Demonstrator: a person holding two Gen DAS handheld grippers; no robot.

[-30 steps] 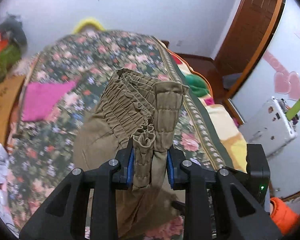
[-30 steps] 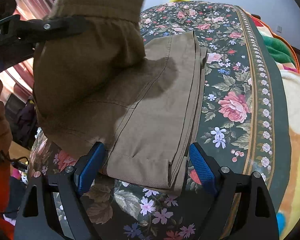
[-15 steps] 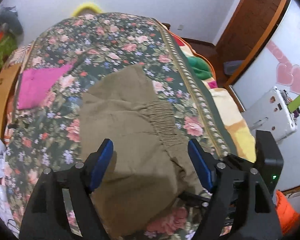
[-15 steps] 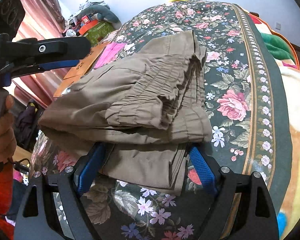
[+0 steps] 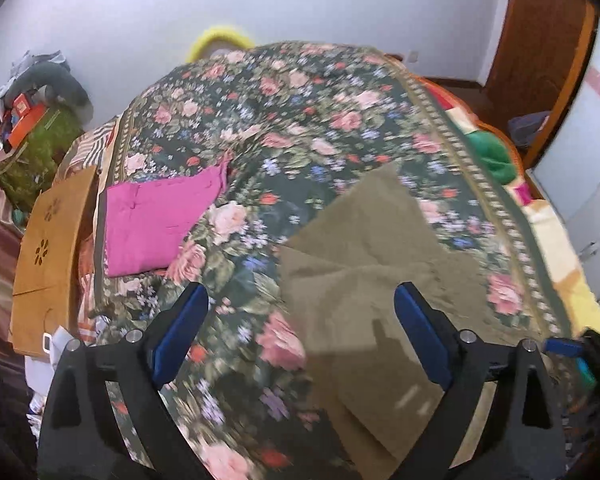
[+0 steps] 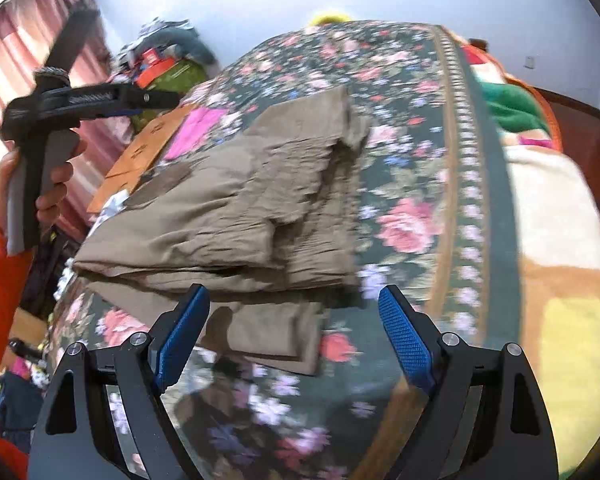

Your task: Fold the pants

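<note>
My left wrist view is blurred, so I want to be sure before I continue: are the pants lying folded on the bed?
Observer: Yes. The right wrist view shows the pants folded in layers on the bed, with the bottom layer sticking out toward the camera.
Operator: Where is my left gripper?
Observer: The left gripper is in the air, apart from the pants. Its fingers have just been opening, with nothing between them.
Operator: And the right one?
Observer: The right gripper is open, not pressing the cloth.
</note>
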